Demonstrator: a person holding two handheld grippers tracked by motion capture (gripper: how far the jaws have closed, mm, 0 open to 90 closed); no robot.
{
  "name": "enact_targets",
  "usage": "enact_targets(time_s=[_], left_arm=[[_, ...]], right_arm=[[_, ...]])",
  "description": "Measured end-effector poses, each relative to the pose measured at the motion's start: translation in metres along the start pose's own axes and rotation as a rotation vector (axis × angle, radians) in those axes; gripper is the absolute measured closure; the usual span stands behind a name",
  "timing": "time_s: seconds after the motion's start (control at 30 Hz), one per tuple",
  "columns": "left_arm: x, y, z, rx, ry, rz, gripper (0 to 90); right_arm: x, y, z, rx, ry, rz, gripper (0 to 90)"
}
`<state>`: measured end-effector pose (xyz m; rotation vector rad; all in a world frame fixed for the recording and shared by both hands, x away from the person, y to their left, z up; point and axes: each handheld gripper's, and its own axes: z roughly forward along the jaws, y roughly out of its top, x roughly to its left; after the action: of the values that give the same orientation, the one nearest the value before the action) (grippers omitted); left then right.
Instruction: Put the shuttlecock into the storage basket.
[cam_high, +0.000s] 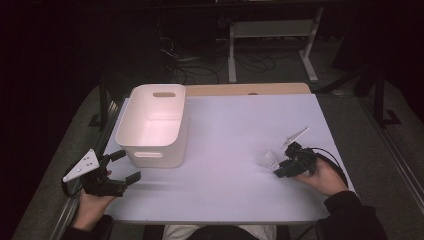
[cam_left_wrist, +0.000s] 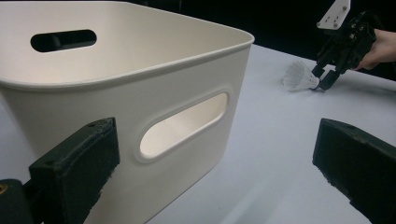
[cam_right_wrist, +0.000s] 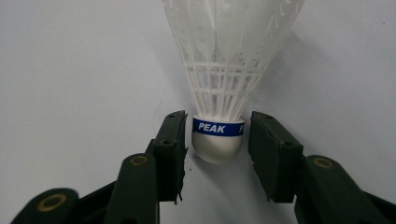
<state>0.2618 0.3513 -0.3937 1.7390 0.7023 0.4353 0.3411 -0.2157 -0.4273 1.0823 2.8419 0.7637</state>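
White table seen from above. White bin at ten o'clock. Left gripper at eight o'clock, just beside the bin's near wall, jaws wide apart. Shuttlecock lying at four o'clock; right gripper brackets its banded cork, jaws narrow, small gaps either side.

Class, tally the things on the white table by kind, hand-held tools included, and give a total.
Shuttlecock: 1
Bin: 1
Left tongs and right tongs: 2
Total: 4
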Motion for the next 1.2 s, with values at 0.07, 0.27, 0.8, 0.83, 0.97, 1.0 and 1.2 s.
enact_targets(time_s=[0.07,0.27,0.8,0.83,0.97,1.0,1.2], left_arm=[[0.000,0.000,0.000,0.001,-0.001,0.001,0.4],[0.000,0.000,0.000,0.002,-0.002,0.001,0.4],[0.000,0.000,0.000,0.003,-0.004,0.000,0.4],[0.000,0.000,0.000,0.005,-0.005,0.002,0.4],[0.000,0.000,0.001,0.007,-0.004,0.002,0.3],[0.000,0.000,0.001,0.007,-0.004,0.002,0.4],[0.000,0.000,0.001,0.008,-0.003,0.000,0.3]], right_arm=[[0.000,0.001,0.000,0.002,-0.001,0.001,57.7],[0.000,0.001,0.002,0.007,0.000,-0.002,63.0],[-0.001,0.000,-0.004,-0.023,-0.016,0.009,64.2],[0.000,0.001,-0.006,-0.027,-0.018,0.011,64.2],[0.000,0.001,-0.010,-0.051,-0.016,0.010,64.2],[0.001,0.001,-0.011,-0.054,-0.017,0.011,64.2],[0.002,0.006,-0.021,-0.079,-0.018,0.003,64.2]])
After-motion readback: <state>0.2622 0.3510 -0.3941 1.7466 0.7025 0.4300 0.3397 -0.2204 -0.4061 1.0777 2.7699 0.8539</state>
